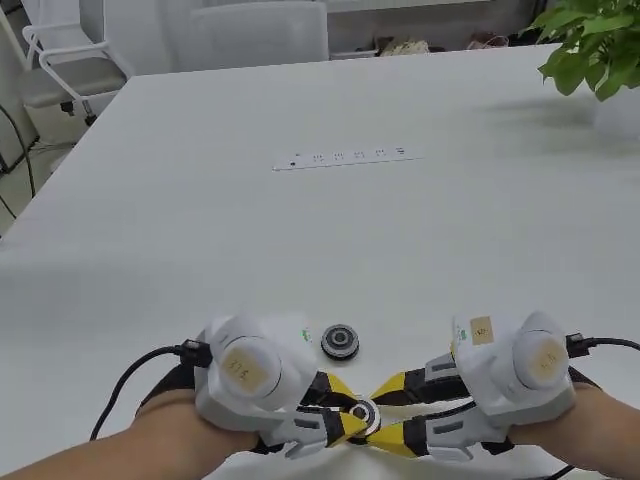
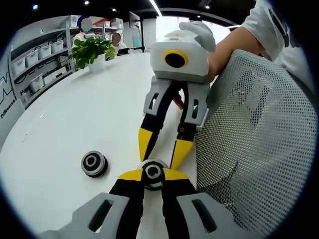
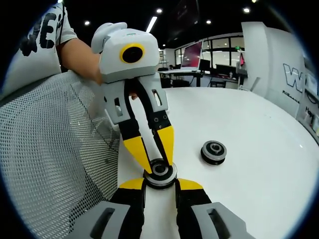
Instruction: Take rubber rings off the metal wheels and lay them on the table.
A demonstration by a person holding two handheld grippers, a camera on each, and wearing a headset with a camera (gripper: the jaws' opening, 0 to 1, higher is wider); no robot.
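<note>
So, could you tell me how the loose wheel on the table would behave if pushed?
The loose wheel lies flat, so it probably slides rather than rolls. Its metal hub suggests heft; the rubber ring may grip the table.

A large white surface (image 1: 300,220) is seen stretching far ahead, with a white power strip (image 1: 345,158) laid flat near its middle. A green potted plant (image 1: 590,45) is placed at the far right. Pale chairs (image 1: 260,35) are pushed in at the far edge. A white-framed chair (image 1: 60,65) is set off the left corner on a light floor (image 1: 12,185). A grey mesh chair back (image 2: 259,139) is seen close by. Shelves with white bins (image 2: 37,57) are lined along a wall. The dark ceiling is dotted with spot lights (image 3: 159,10) and a strip light (image 3: 150,24). Desks with monitors (image 3: 192,55) are seen further off, beside a white lettered wall panel (image 3: 271,64).
</note>
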